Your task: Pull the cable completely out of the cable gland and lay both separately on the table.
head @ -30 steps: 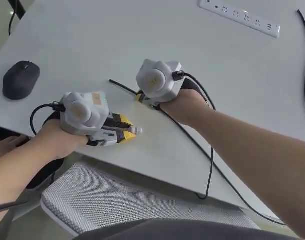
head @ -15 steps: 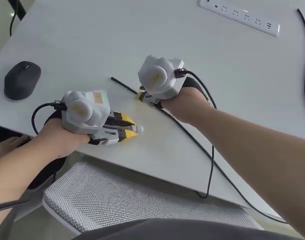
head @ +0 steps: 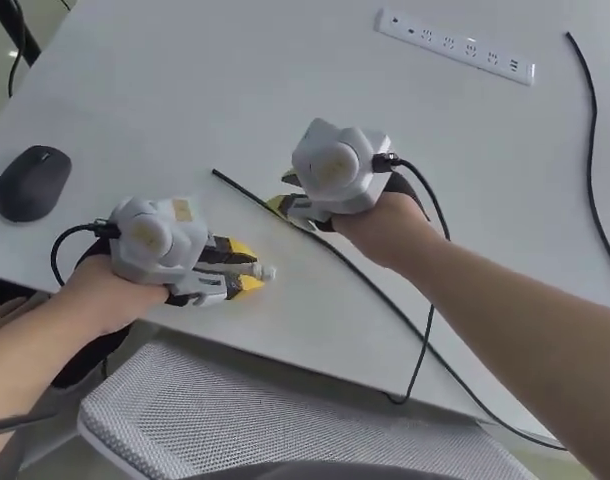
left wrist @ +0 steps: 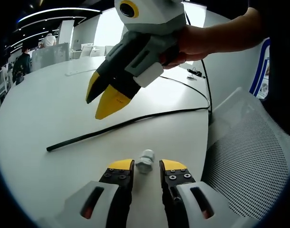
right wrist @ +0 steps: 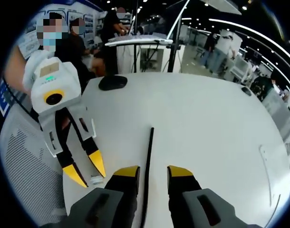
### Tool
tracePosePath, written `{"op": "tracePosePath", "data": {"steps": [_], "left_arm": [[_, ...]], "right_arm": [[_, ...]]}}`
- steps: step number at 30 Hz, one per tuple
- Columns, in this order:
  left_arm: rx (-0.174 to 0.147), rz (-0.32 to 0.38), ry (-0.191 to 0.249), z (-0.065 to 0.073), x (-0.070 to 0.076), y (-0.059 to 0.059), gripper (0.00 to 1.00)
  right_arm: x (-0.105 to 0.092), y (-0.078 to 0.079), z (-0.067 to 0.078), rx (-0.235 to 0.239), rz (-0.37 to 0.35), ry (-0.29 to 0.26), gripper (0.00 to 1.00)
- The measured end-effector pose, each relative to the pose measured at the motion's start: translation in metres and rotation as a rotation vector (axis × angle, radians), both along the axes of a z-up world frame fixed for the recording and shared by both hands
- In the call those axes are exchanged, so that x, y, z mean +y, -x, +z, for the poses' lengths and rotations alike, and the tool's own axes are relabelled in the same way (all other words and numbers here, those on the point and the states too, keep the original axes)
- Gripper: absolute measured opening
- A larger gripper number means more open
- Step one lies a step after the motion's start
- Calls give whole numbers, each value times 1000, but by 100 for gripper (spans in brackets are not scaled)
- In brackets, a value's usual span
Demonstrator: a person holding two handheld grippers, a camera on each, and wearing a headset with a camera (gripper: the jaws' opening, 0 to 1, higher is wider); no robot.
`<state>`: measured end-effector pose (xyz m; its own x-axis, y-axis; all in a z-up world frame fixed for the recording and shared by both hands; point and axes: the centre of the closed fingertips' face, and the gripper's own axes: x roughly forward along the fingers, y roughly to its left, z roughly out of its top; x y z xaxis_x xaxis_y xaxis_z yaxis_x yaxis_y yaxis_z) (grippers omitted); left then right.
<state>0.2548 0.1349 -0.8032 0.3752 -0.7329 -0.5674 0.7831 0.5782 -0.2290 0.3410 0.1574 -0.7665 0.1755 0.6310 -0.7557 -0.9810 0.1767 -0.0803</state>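
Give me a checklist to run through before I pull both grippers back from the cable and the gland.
1. Cable fully out of the cable gland: ok. Its end lies bare, apart from the gland.
2. Cable lying on the table: ok.
3. Right gripper off the cable: ok. Its jaws are open and it hangs above the cable.
4. Cable gland resting on the table: ok, by the look of it.
5. Left gripper free of the cable gland: cannot tell. Its jaws are parted on either side, but whether they touch the gland is unclear.
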Motion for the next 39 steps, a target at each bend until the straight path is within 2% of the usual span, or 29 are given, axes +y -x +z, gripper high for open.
{"op": "tracePosePath", "data": {"steps": [4, 10, 15, 23, 26, 33, 37, 39], "left_arm": [[-6, 10, 2, 5, 1, -1, 25], [-19, 25, 0, 13, 3, -3, 32], [-21, 32, 16, 23, 3, -3, 36], [-28, 47, 55, 45, -1, 1, 43], [-30, 67, 97, 59, -2, 1, 45], [-44, 93, 125, 83, 0, 6, 53], [-50, 109, 126, 89, 2, 8, 61], [-41, 104, 137, 93, 2, 11, 60]], "right_arm": [[-10, -3, 12, -7, -35, -43, 24], [-27, 1, 33, -3, -87, -101, 27], [-44, 4, 47, 6, -136, -144, 33], [-70, 10, 77, 17, -233, -244, 39], [-81, 15, 86, 34, -274, -289, 42], [-115, 29, 102, 26, -335, -338, 48], [-135, 36, 107, 41, -397, -372, 50], [-142, 39, 107, 44, -419, -379, 51]]}}
